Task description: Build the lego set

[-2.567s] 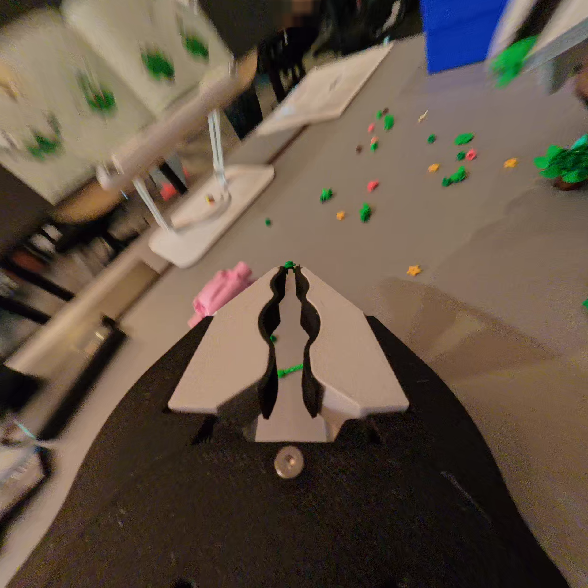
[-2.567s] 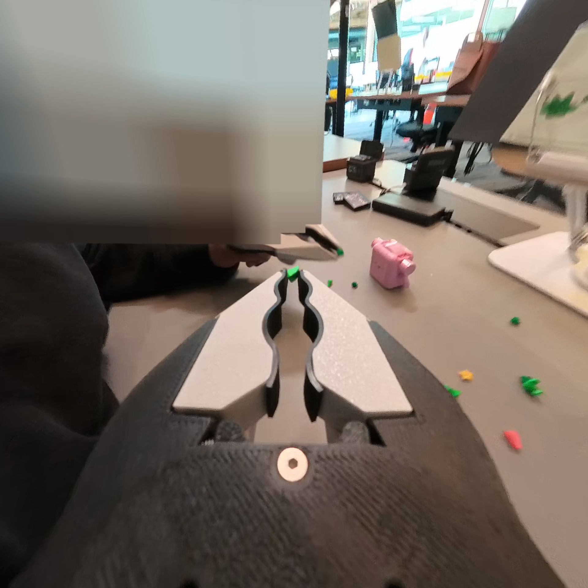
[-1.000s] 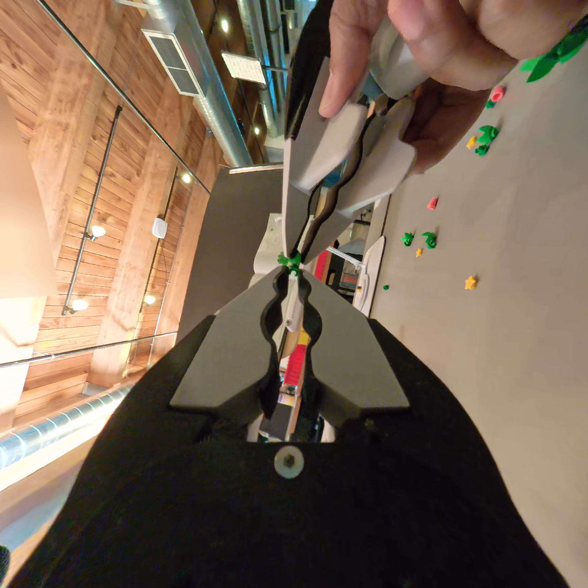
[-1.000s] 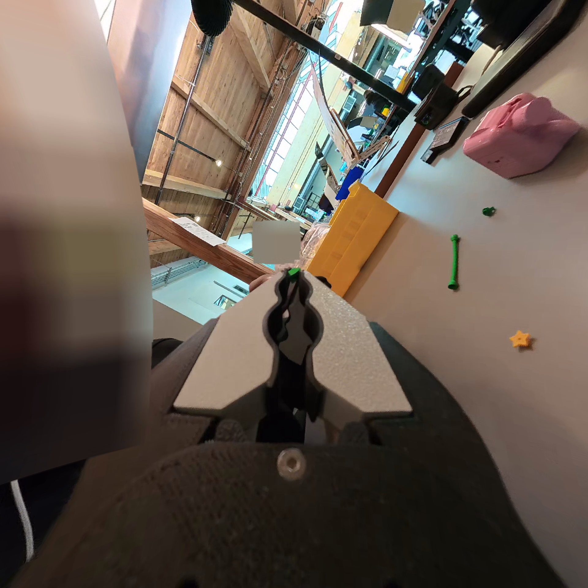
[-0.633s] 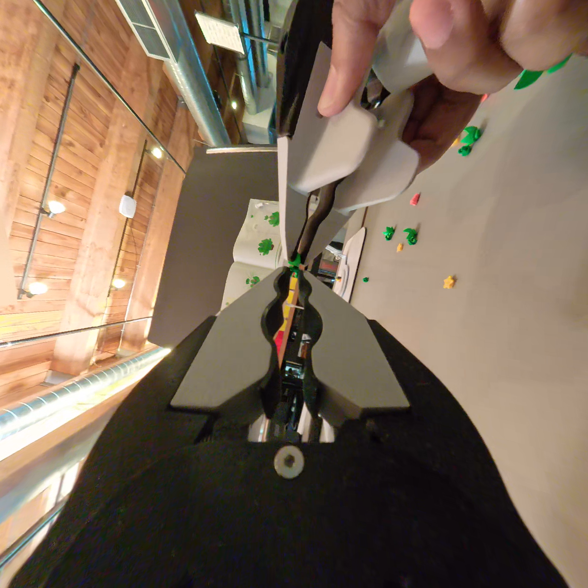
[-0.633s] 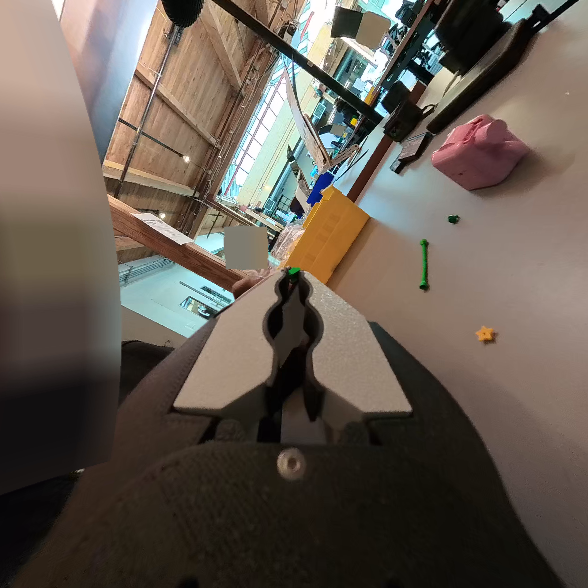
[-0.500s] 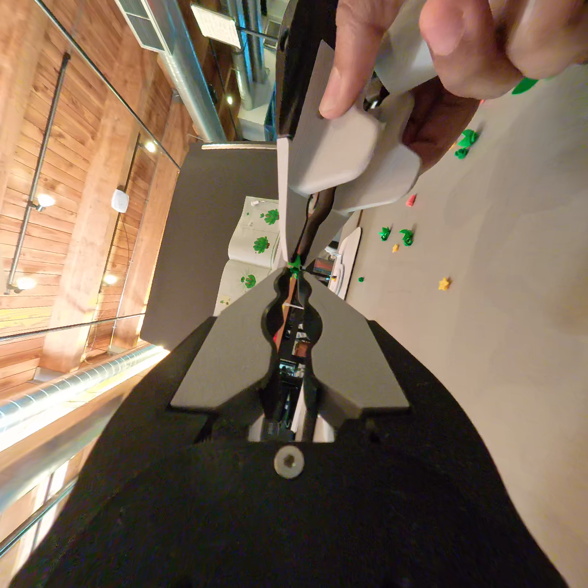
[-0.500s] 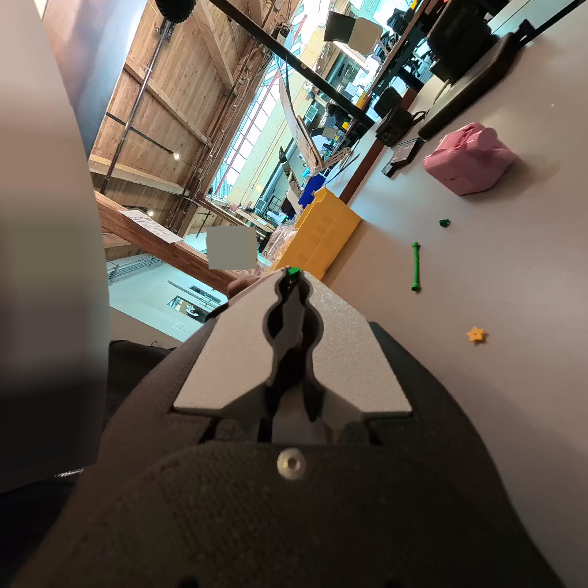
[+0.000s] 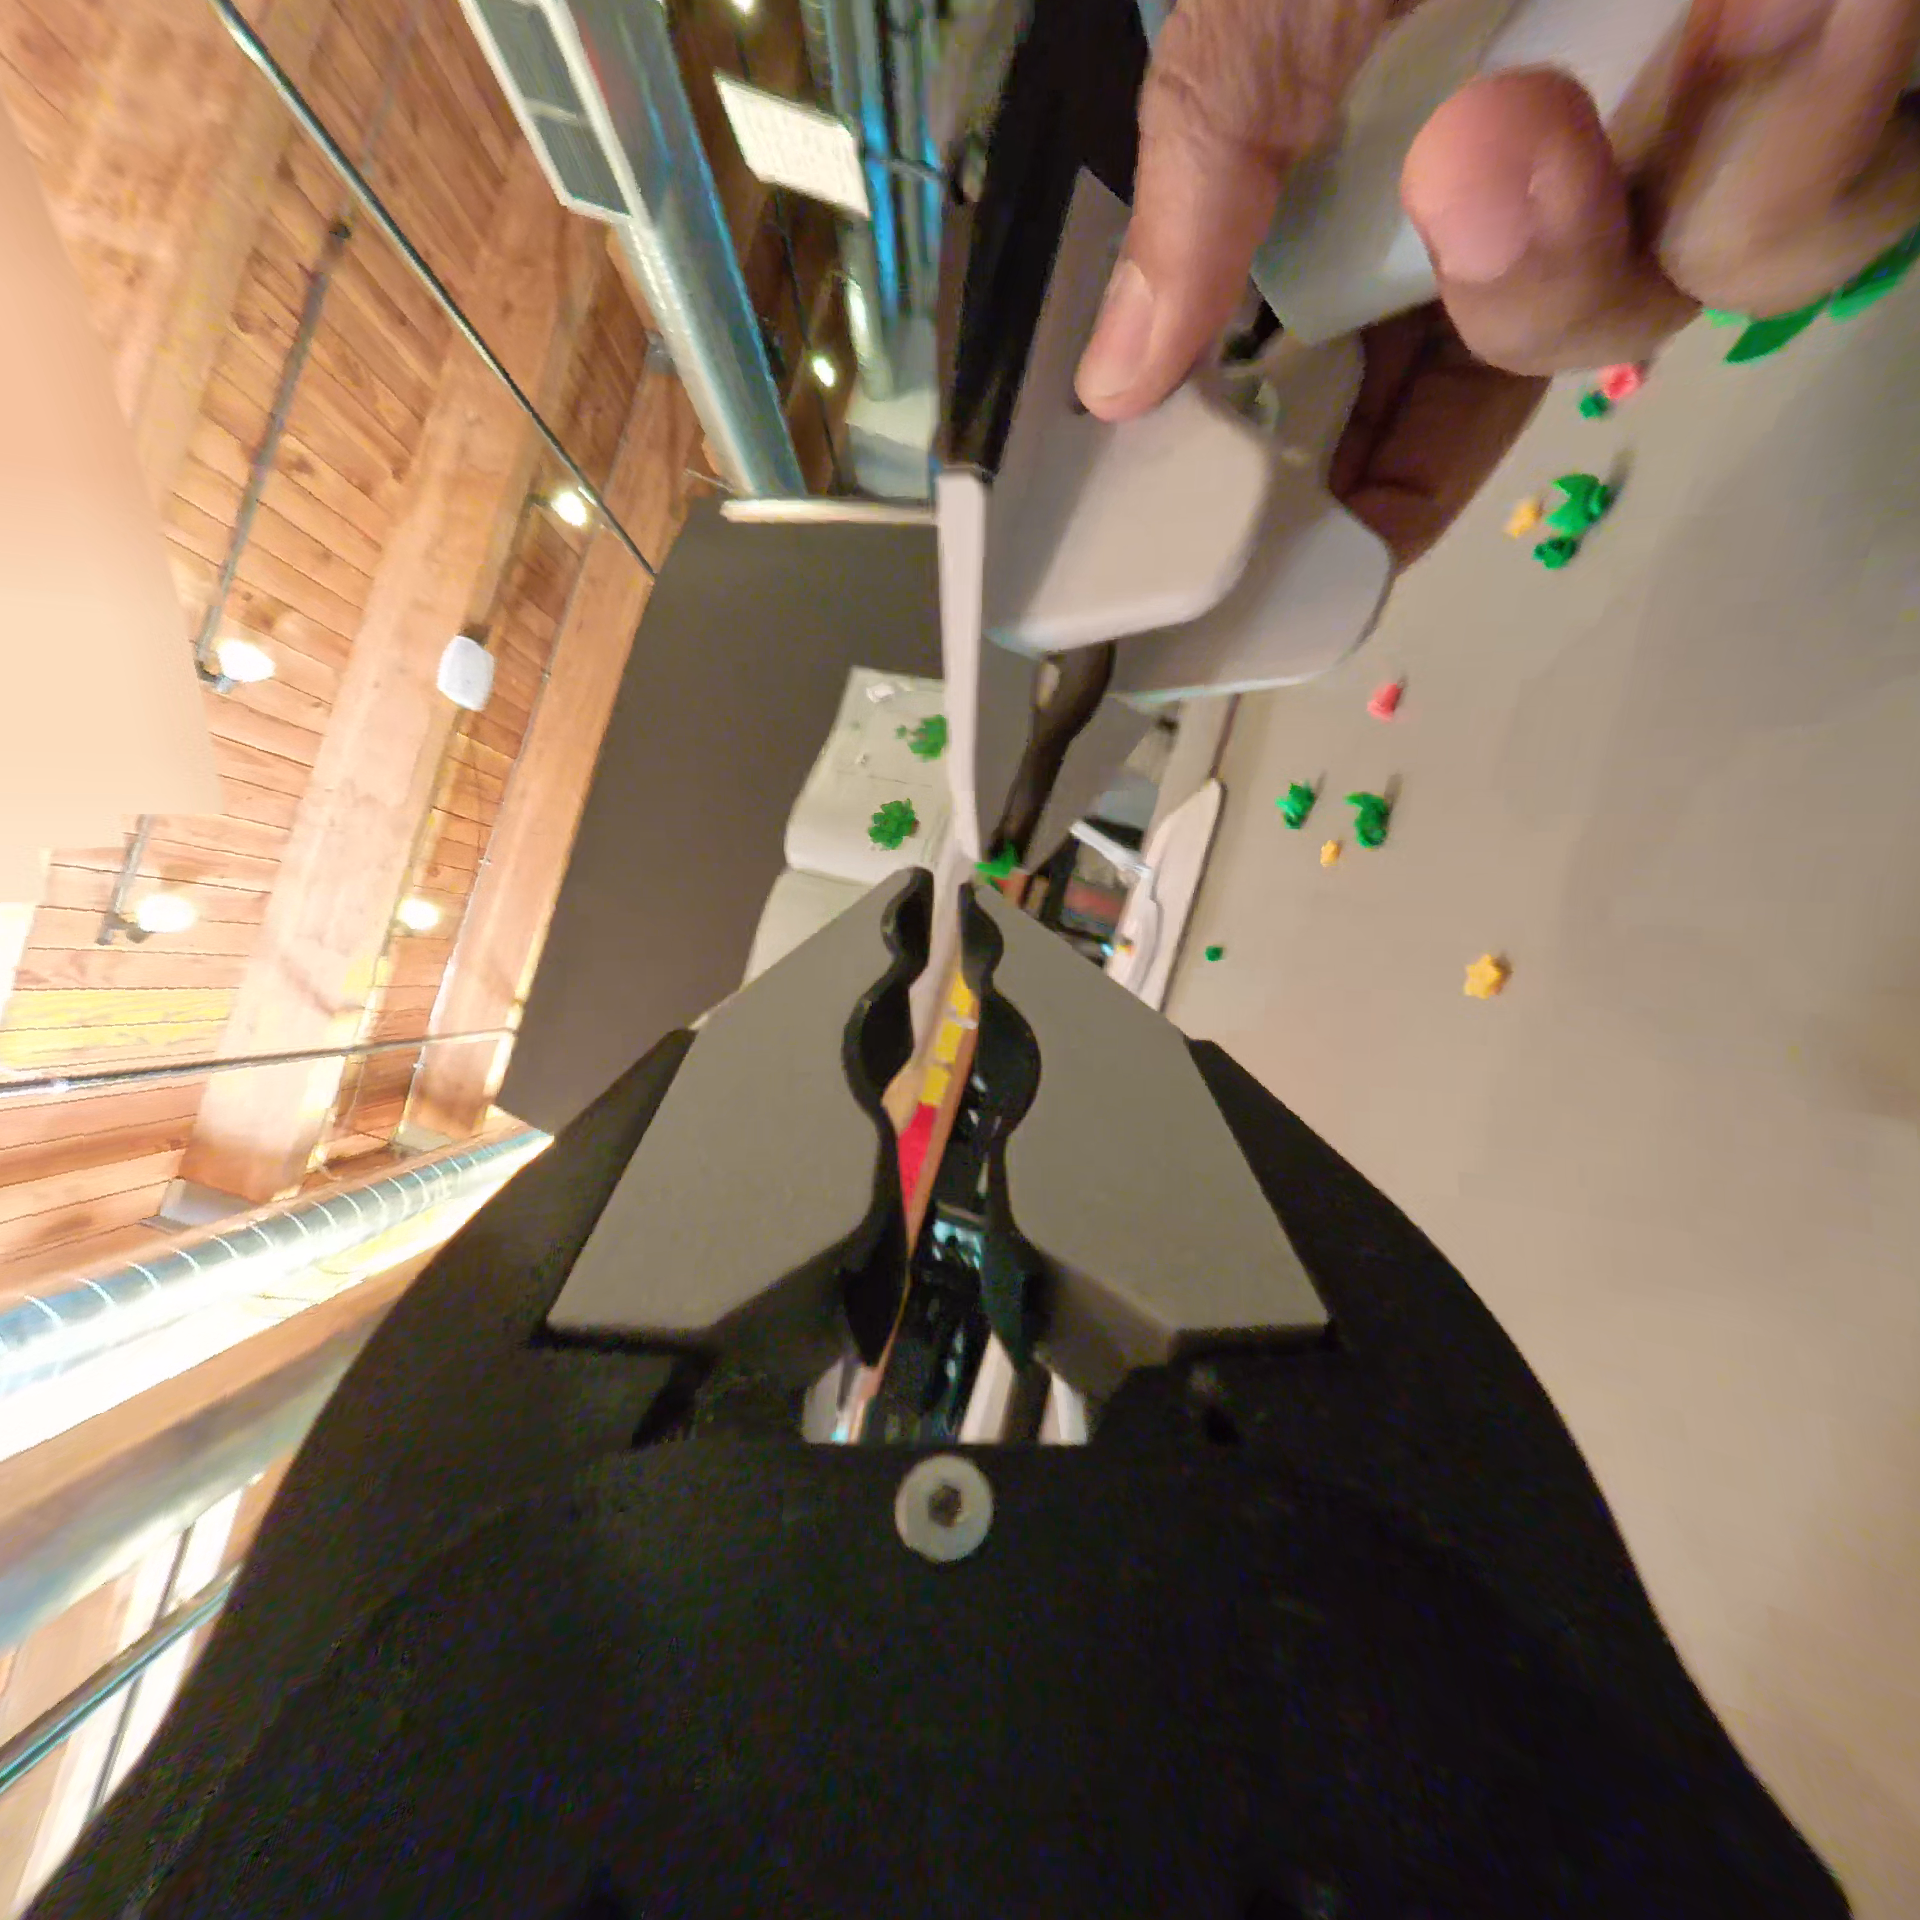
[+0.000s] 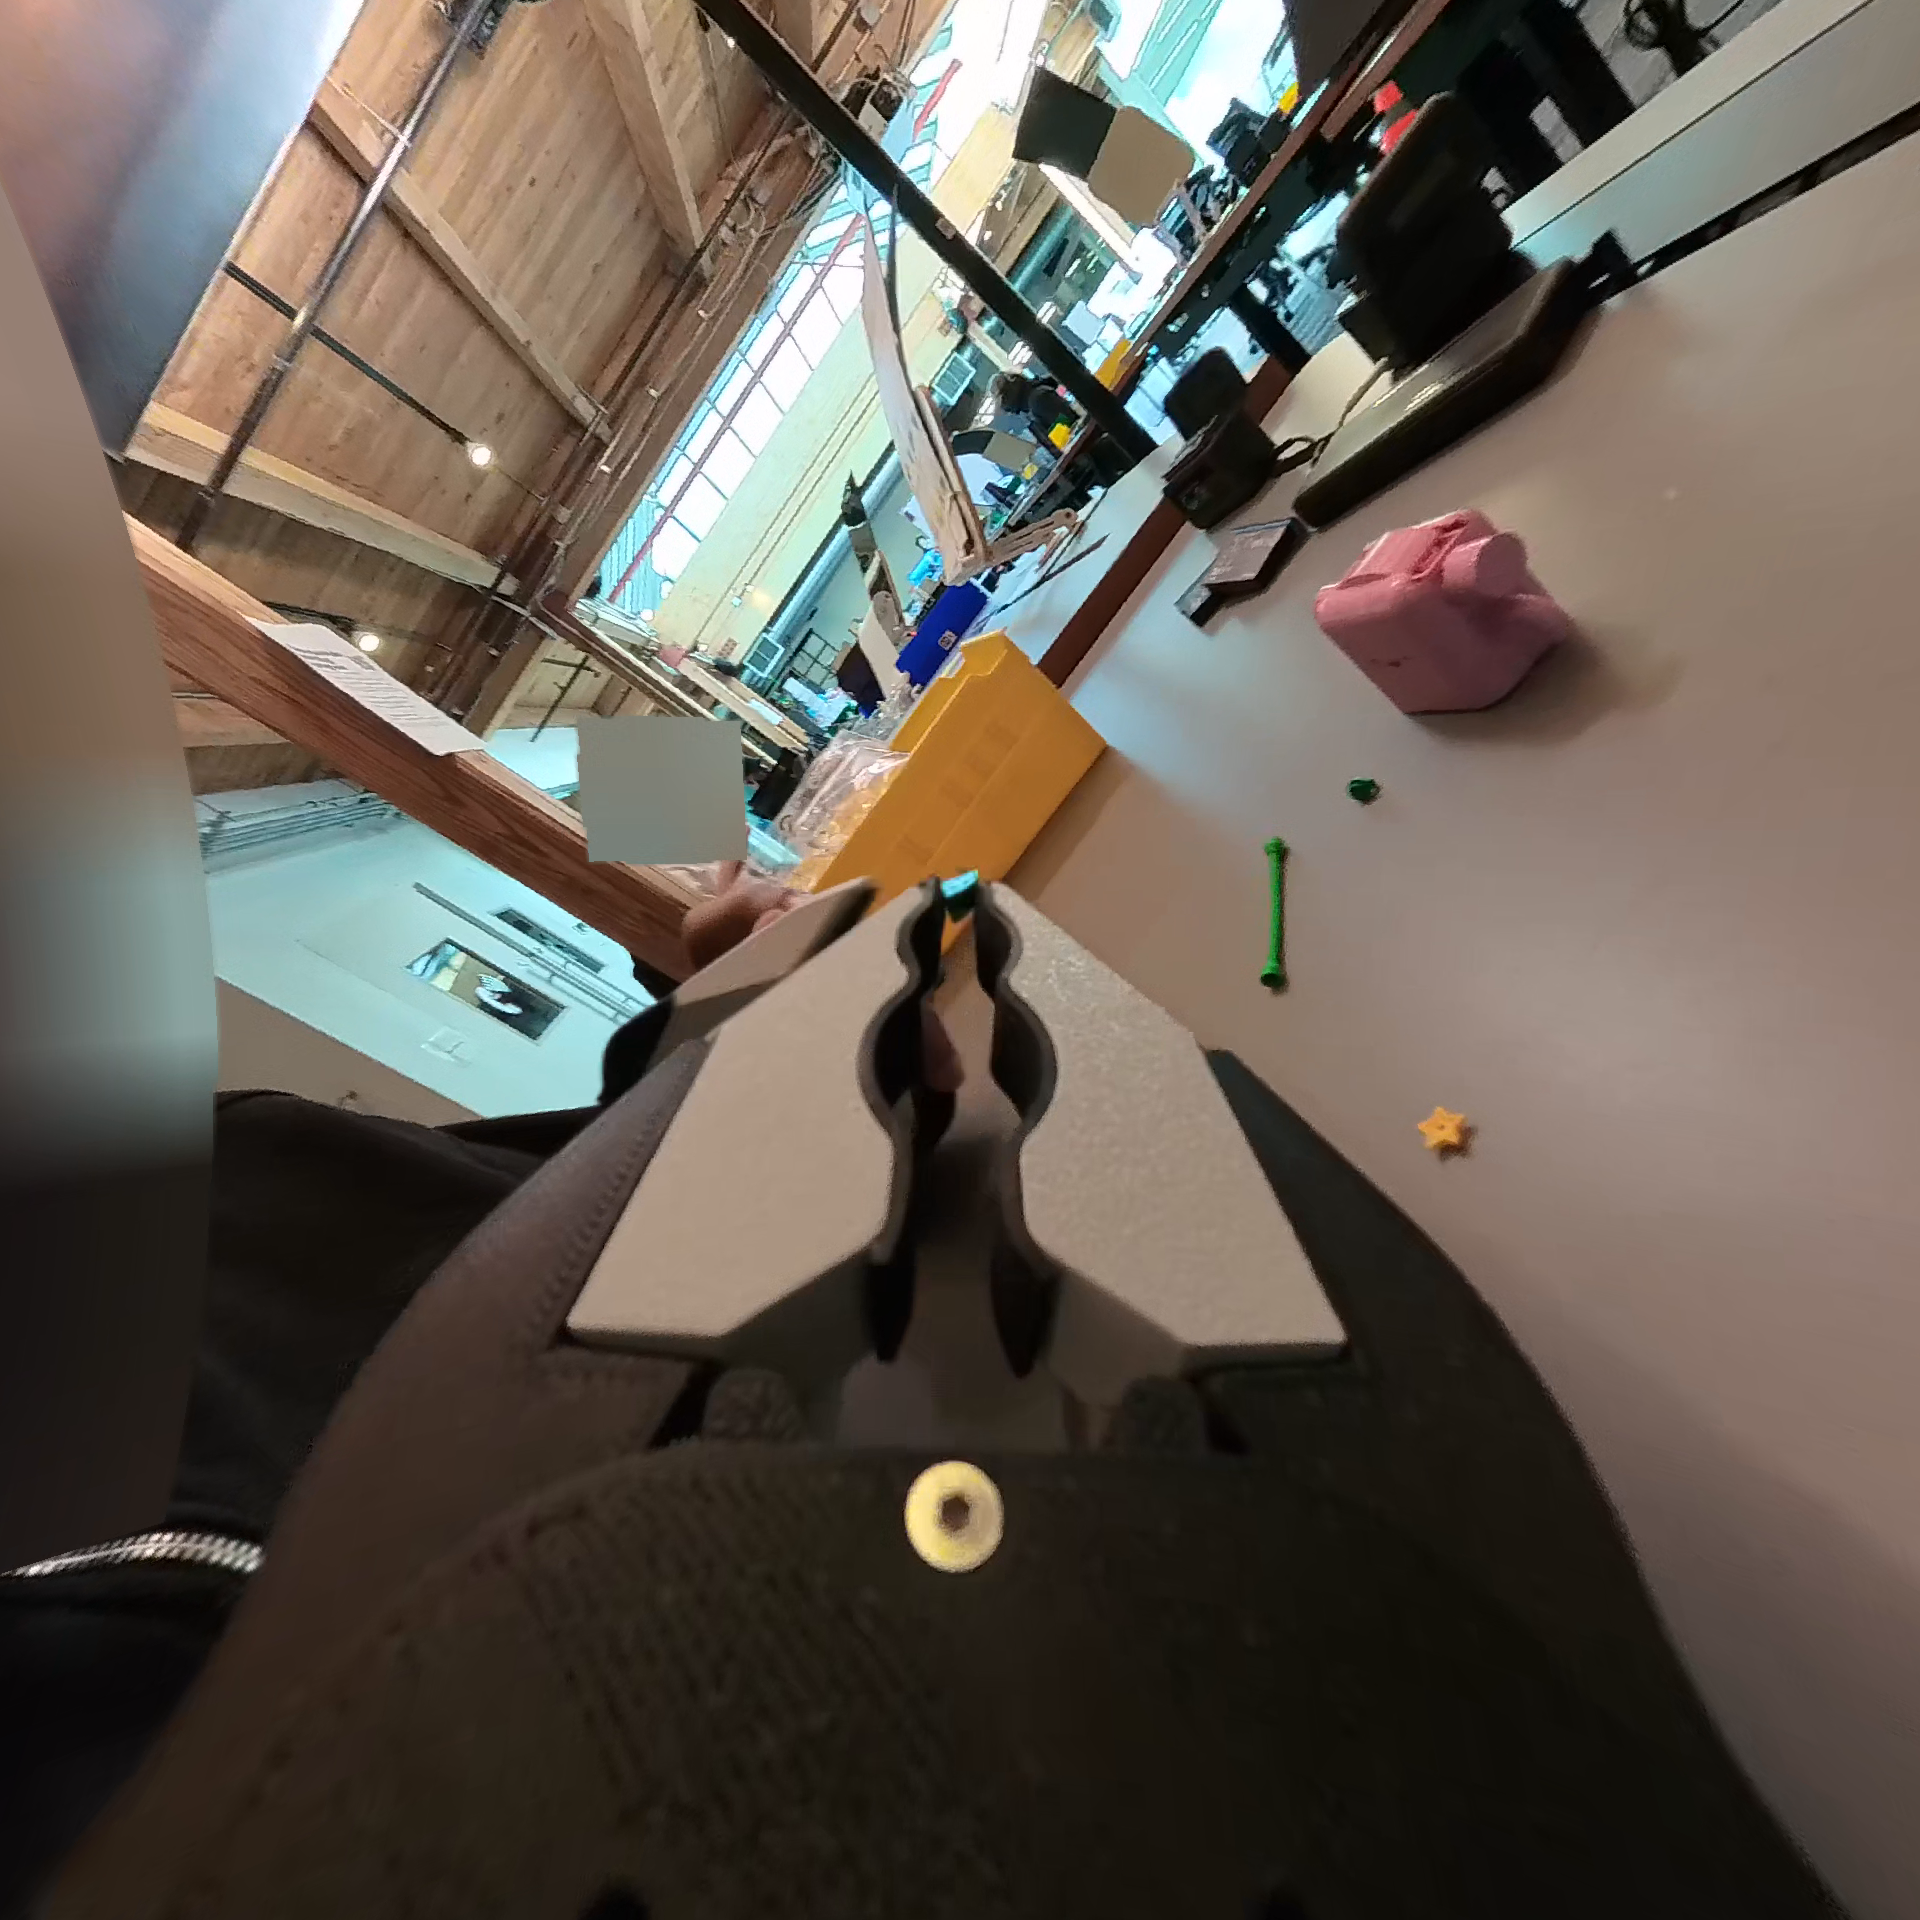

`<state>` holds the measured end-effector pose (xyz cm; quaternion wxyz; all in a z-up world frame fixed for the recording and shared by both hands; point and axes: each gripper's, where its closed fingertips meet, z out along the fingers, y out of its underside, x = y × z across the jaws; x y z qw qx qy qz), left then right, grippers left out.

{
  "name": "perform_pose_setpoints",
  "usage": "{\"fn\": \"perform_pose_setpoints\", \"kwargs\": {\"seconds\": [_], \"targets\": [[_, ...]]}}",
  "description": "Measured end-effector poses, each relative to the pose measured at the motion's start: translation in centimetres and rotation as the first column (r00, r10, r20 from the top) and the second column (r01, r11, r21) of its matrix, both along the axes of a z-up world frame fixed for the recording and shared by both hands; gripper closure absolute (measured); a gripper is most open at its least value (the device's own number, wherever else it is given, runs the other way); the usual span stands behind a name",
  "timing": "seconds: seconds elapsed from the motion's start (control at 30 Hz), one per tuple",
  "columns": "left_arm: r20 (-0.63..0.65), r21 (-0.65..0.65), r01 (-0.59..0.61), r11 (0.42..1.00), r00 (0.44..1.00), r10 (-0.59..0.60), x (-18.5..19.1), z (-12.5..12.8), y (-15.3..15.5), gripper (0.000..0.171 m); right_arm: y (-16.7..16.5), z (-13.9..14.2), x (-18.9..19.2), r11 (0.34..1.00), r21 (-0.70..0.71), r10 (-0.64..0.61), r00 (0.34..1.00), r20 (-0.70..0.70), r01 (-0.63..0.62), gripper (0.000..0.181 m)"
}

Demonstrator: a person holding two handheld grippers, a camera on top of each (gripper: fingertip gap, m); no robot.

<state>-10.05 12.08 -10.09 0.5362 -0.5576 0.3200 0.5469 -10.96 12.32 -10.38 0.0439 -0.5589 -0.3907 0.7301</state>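
Both claws lifted off the surface [image 10: 1662,1039], tip to tip in the air.

Right claw [image 10: 954,900]: pressed together on a small green piece [image 10: 956,885], pinched at the very tips. Same piece seen from the left wrist view [image 9: 1000,861], sitting at the right claw's tips, which come down from above. Hand [image 9: 1455,208] wrapped round that claw's grey body.

Left claw [image 9: 943,894]: tips almost together, thin slit between them. Green piece just right of and above the tips, touching or nearly so. Cannot tell if pinching anything.

Right wrist view:
- grey finger of the left claw poking out just left of and behind the right claw's tips
- green rod [image 10: 1276,914] flat on the surface, right of the tips
- tiny green piece [image 10: 1363,790] beyond the rod
- yellow star [image 10: 1444,1130] right of the fingers, nearer than the rod
- pink block [image 10: 1444,623] far right, well apart from the claw
- yellow bin [image 10: 987,769] just beyond the tips, at the surface's edge

Left wrist view:
- loose green pieces [image 9: 1361,816] on the surface, right of the tips
- another yellow star [image 9: 1486,977] right of the tips, a bit nearer
- pink piece [image 9: 1387,698] farther out
- more green bits at the far upper right, partly behind the hand
- open booklet [image 9: 894,790] with green pictures, just beyond and left of the tips
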Motion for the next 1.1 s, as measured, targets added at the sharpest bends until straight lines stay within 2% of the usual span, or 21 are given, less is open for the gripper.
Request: {"fn": "perform_pose_setpoints", "kwargs": {"seconds": [0.07, 0.1, 0.2, 0.3, 0.4, 0.5, 0.63, 0.73, 0.83, 0.97, 1.1], "targets": [[-0.003, 0.037, 0.050, 0.998, 0.999, -0.050, 0.8, 0.5, -0.4, 0.171, 0.4, 0.0, 0.0, 1.000, -0.004, -0.006, 1.000, -0.005, 0.006, 0.178], [0.036, 0.027, 0.059, 0.998, 0.998, -0.060, 0.9, 0.4, -0.4, 0.171, 0.5, 0.0, 0.0, 1.000, -0.016, -0.005, 1.000, -0.004, 0.005, 0.178], [0.222, 0.002, 0.089, 0.996, 0.971, -0.088, 0.4, 0.2, -0.5, 0.171, 0.6, -0.2, 0.0, 1.000, -0.018, -0.004, 1.000, 0.000, 0.004, 0.177], [0.360, 0.010, 0.052, 0.999, 0.932, -0.053, -2.2, 0.8, -0.9, 0.171, 1.5, 0.3, 0.2, 1.000, 0.002, -0.025, 0.999, -0.020, 0.025, 0.178], [0.527, -0.022, 0.032, 0.999, 0.850, -0.016, -4.8, -0.2, -1.1, 0.171, 3.6, 1.8, 0.8, 0.995, 0.042, -0.088, 0.993, -0.077, 0.091, 0.177], [0.670, -0.070, 0.045, 0.996, 0.742, 0.014, -6.1, -1.7, -0.9, 0.171, 6.7, 4.1, 2.3, 0.972, 0.104, -0.190, 0.967, -0.167, 0.209, 0.178], [0.794, -0.106, 0.094, 0.990, 0.608, 0.027, -6.2, -3.1, -0.5, 0.169, 11.1, 6.2, 4.9, 0.883, 0.221, -0.351, 0.896, -0.273, 0.414, 0.177], [0.842, -0.107, 0.118, 0.987, 0.539, 0.027, -6.2, -3.6, -0.3, 0.169, 12.8, 6.5, 6.0, 0.832, 0.277, -0.395, 0.865, -0.311, 0.480, 0.178], [0.862, -0.110, 0.128, 0.986, 0.506, 0.030, -6.4, -4.0, -0.2, 0.169, 11.6, 6.8, 6.0, 0.833, 0.310, -0.348, 0.870, -0.350, 0.458, 0.178], [0.875, -0.115, 0.139, 0.984, 0.482, 0.034, -6.5, -4.5, -0.1, 0.167, 6.9, 6.0, 4.8, 0.856, 0.402, -0.189, 0.920, -0.343, 0.325, 0.177], [0.885, -0.112, 0.145, 0.983, 0.464, 0.032, -6.5, -4.7, -0.1, 0.167, 4.8, 5.5, 4.4, 0.832, 0.476, -0.122, 0.932, -0.342, 0.284, 0.177]]}}
